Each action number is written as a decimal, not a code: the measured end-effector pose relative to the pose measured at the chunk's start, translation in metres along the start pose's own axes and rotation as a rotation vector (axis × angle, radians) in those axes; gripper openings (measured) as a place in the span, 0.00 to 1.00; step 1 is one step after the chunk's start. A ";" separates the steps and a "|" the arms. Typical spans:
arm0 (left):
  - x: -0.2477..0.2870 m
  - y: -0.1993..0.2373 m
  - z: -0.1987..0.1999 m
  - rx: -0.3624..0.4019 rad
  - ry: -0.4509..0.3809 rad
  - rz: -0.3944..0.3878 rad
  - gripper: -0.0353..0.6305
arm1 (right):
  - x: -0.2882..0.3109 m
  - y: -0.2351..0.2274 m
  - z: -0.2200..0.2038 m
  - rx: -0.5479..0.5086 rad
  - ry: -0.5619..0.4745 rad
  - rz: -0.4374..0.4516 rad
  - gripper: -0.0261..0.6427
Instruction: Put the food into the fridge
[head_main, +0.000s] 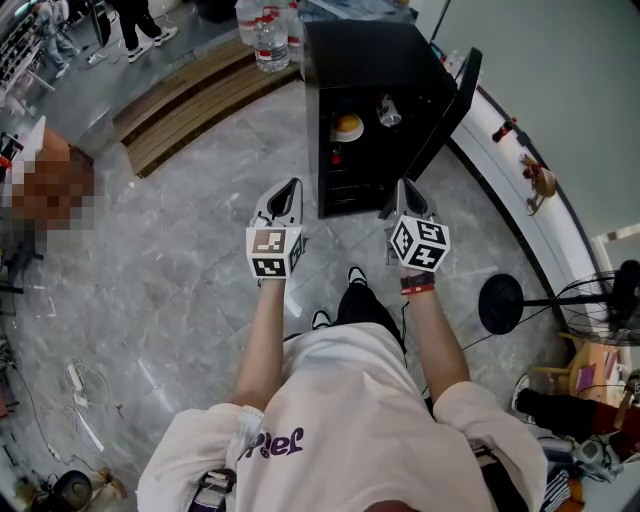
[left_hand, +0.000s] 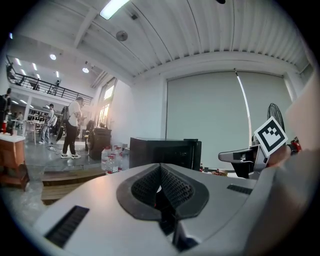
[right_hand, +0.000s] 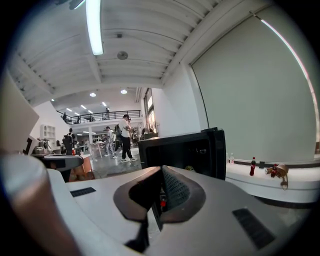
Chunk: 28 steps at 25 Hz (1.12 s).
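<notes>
The food (head_main: 347, 125) is seen as a round orange and yellow item on an upper shelf inside the fridge (head_main: 370, 60); what kind of food it is cannot be made out. A shiny object (head_main: 388, 112) is seen at its 2 o'clock and a small red thing (head_main: 335, 157) on the shelf below, both too small to identify. The lower shelves are lost in shadow. The fridge is a low black box on the marble floor (head_main: 180, 260), at 12 o'clock from the person, and its door (head_main: 450, 105) is swung open to the 3 o'clock side.

In the right gripper view the fridge (right_hand: 180, 150) is partly covered by the gripper body, and only a yellowish speck is made out inside. In the left gripper view only the dark outer side of the fridge (left_hand: 160, 150) is shown.

The left gripper (head_main: 288, 190) and the right gripper (head_main: 408, 188) are held level in front of the fridge, well apart from the food. The jaws of the left gripper (left_hand: 160, 167) are closed on nothing, and those of the right gripper (right_hand: 161, 170) are likewise pressed together and empty.

Water bottles (head_main: 265, 30) are cut off by the frame at 11 o'clock of the fridge. A white ledge (head_main: 510, 170) curves past at its 3 o'clock.
</notes>
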<state>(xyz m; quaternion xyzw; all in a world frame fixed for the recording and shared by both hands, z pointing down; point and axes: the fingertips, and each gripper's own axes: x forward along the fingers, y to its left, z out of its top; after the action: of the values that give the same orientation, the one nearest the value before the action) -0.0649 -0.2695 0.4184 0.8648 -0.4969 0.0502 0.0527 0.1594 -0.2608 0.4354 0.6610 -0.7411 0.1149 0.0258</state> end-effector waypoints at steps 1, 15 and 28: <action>0.000 0.001 0.000 0.000 -0.001 0.002 0.08 | 0.001 0.001 0.000 0.000 0.001 0.002 0.06; -0.003 0.011 -0.010 -0.007 0.010 0.005 0.08 | 0.009 0.023 -0.012 0.007 0.036 0.038 0.06; 0.022 0.043 -0.030 -0.068 0.042 0.070 0.08 | 0.058 0.027 -0.039 -0.096 0.168 0.104 0.06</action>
<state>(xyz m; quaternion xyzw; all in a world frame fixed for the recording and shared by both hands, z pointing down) -0.0922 -0.3057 0.4526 0.8434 -0.5269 0.0535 0.0906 0.1211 -0.3069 0.4808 0.6077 -0.7743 0.1354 0.1132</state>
